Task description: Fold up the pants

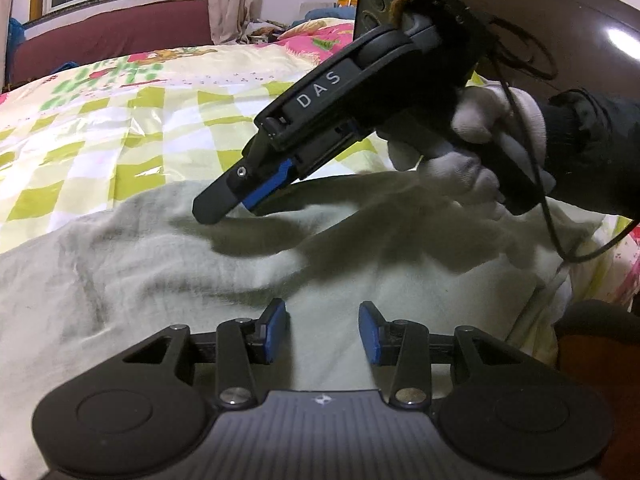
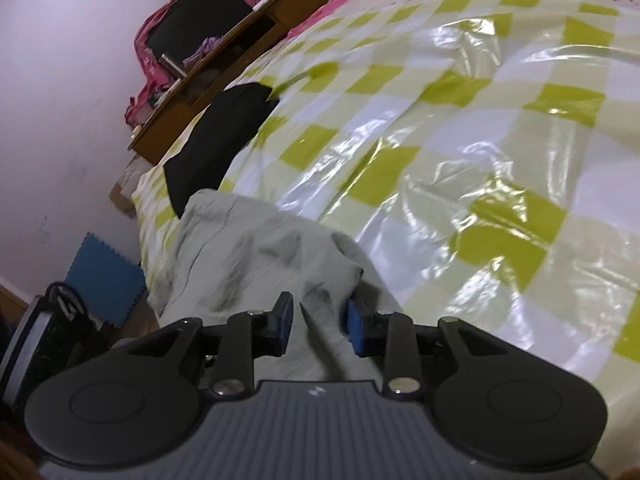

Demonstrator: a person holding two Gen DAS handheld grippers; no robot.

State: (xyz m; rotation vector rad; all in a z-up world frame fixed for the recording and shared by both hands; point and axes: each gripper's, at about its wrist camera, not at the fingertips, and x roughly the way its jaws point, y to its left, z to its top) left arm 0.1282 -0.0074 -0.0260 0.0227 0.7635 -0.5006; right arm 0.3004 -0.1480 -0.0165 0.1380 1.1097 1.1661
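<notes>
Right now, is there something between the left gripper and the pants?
Nothing visible. The left gripper is open directly over the pale pants; the right gripper works farther along the same cloth, off to one side.

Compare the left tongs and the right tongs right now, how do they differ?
The left tongs stand open with only flat cloth of the pale grey-green crumpled pants between their blue pads; the right tongs have a raised fold of those pants between theirs. The left tongs point toward the far window, the right tongs toward the bed's edge. Both are black with blue pads, over the pants.

Checked bedsheet (image 2: 460, 160), black cloth (image 2: 216, 148), wooden shelf (image 2: 224, 52).
</notes>
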